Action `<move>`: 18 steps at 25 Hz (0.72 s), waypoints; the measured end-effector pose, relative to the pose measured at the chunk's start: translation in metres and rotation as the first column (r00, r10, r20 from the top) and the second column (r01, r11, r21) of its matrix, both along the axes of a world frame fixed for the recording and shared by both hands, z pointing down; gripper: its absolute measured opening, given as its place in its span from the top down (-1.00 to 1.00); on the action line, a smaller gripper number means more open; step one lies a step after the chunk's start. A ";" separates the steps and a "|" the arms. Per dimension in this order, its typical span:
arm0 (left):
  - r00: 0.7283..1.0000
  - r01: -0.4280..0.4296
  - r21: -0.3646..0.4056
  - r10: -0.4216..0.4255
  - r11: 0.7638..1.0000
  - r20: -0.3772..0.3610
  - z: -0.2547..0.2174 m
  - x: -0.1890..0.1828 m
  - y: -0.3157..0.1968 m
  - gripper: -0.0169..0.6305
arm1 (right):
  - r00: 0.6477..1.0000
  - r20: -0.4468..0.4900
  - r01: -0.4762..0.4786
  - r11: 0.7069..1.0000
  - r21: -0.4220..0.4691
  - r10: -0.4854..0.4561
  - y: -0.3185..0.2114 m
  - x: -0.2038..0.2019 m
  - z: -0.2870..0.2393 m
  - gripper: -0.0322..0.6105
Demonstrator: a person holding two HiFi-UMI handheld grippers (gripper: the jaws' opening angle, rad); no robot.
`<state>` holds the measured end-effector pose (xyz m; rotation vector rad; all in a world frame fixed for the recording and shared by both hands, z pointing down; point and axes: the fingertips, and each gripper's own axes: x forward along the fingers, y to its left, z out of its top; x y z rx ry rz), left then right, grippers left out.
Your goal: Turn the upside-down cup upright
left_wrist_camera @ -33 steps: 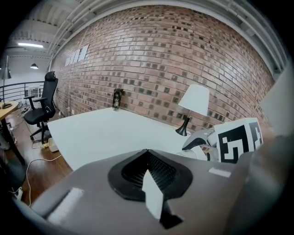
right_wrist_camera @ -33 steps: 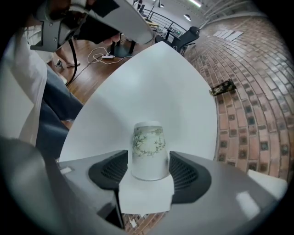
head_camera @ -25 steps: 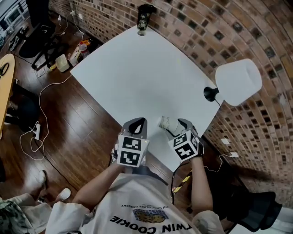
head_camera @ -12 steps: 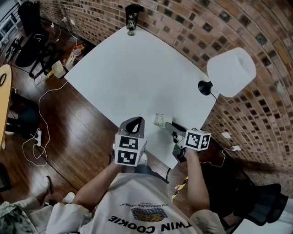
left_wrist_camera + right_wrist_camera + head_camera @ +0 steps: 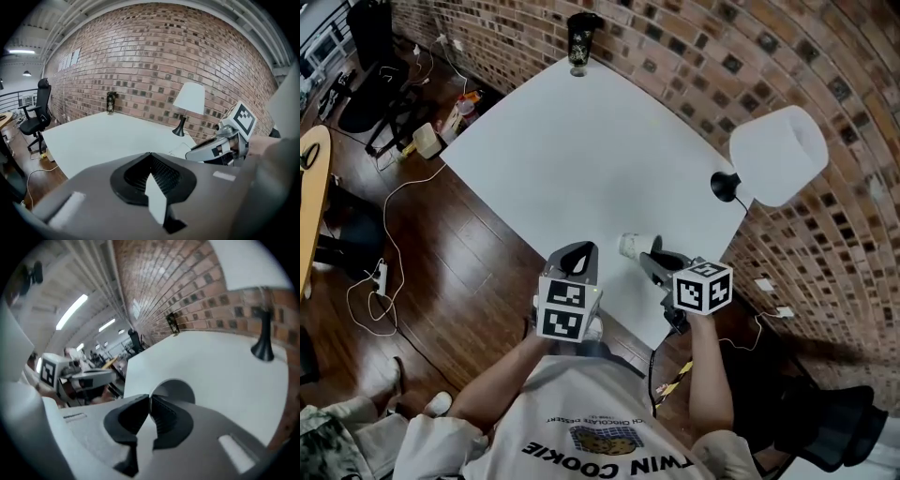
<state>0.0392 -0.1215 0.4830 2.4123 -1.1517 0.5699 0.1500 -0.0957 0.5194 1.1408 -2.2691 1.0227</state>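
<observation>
A small pale cup [image 5: 628, 246] lies tipped on its side just above the near edge of the white table [image 5: 581, 141]. My right gripper [image 5: 645, 255] reaches it from the right, its jaws closing with the cup's thin wall pinched between the pads. In the right gripper view the cup [image 5: 177, 390] shows as a grey round shape just past the right gripper [image 5: 150, 401]. My left gripper [image 5: 579, 251] hovers to the cup's left, apart from it, shut and empty. In the left gripper view, the left gripper [image 5: 151, 158] has the cup [image 5: 180, 149] off to its right.
A white-shaded lamp [image 5: 778, 155] on a black base [image 5: 729, 188] stands at the table's right corner. A dark tumbler [image 5: 579, 37] stands at the far corner. A brick wall runs behind. Cables and a chair lie on the wood floor [image 5: 441, 253] to the left.
The right gripper rolled over and closed from wide open onto the cup. The cup went from standing on the table to tipped sideways. The left gripper stayed put.
</observation>
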 end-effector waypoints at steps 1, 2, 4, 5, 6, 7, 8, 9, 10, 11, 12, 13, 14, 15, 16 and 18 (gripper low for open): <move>1.000 0.001 0.001 -0.001 1.000 -0.002 -0.001 -0.001 0.000 0.93 | 0.991 -0.118 0.065 0.998 0.004 -0.064 0.000 -0.001 0.001 0.83; 1.000 0.002 0.002 -0.002 1.000 -0.004 -0.001 -0.001 0.000 0.93 | 0.963 -0.235 0.134 0.991 0.001 -0.130 0.001 -0.003 0.002 0.83; 1.000 0.007 0.002 -0.007 1.000 -0.007 -0.002 -0.003 0.001 0.93 | 0.865 -0.432 0.270 0.962 -0.032 -0.257 0.003 -0.005 0.006 0.83; 1.000 0.011 0.003 -0.011 1.000 -0.008 -0.002 -0.005 0.001 0.93 | 0.808 -0.501 0.326 0.944 -0.056 -0.310 0.004 -0.006 0.007 0.83; 1.000 0.016 0.003 -0.016 1.000 -0.010 -0.002 -0.006 0.001 0.93 | 0.759 -0.546 0.373 0.924 -0.083 -0.355 0.006 -0.009 0.009 0.83; 1.000 0.020 0.004 -0.020 1.000 -0.011 -0.003 -0.008 0.001 0.93 | 0.720 -0.570 0.411 0.905 -0.108 -0.395 0.008 -0.013 0.011 0.83; 1.000 0.024 0.005 -0.024 1.000 -0.013 -0.004 -0.010 0.001 0.93 | 0.686 -0.587 0.446 0.886 -0.130 -0.431 0.009 -0.016 0.012 0.83; 1.000 0.028 0.005 -0.028 1.000 -0.014 -0.004 -0.011 0.001 0.93 | 0.647 -0.605 0.479 0.865 -0.150 -0.464 0.011 -0.019 0.012 0.83; 0.999 0.032 0.006 -0.032 0.999 -0.016 -0.005 -0.013 0.001 0.93 | 0.603 -0.627 0.513 0.841 -0.170 -0.494 0.011 -0.021 0.013 0.83; 0.999 0.037 0.008 -0.037 0.999 -0.017 -0.005 -0.014 0.000 0.93 | 0.556 -0.649 0.544 0.817 -0.189 -0.520 0.012 -0.022 0.015 0.83; 0.999 0.042 0.009 -0.042 0.999 -0.018 -0.006 -0.016 0.000 0.93 | 0.513 -0.666 0.572 0.794 -0.206 -0.541 0.013 -0.023 0.017 0.83; 0.999 0.046 0.010 -0.045 0.999 -0.017 -0.006 -0.017 0.000 0.93 | 0.476 -0.677 0.595 0.773 -0.222 -0.561 0.014 -0.024 0.019 0.83; 0.999 0.049 0.010 -0.049 0.999 -0.018 -0.006 -0.018 0.000 0.93 | 0.447 -0.682 0.614 0.753 -0.238 -0.580 0.017 -0.025 0.021 0.83; 0.998 0.052 0.009 -0.052 0.999 -0.019 -0.006 -0.018 0.001 0.93 | 0.422 -0.683 0.630 0.735 -0.252 -0.596 0.019 -0.026 0.023 0.83; 0.998 0.055 0.008 -0.055 0.998 -0.020 -0.006 -0.019 0.001 0.93 | 0.400 -0.686 0.643 0.720 -0.263 -0.608 0.020 -0.027 0.025 0.83; 0.998 0.060 0.007 -0.060 0.998 -0.023 -0.005 -0.019 0.002 0.93 | 0.365 -0.698 0.662 0.699 -0.271 -0.616 0.020 -0.029 0.028 0.83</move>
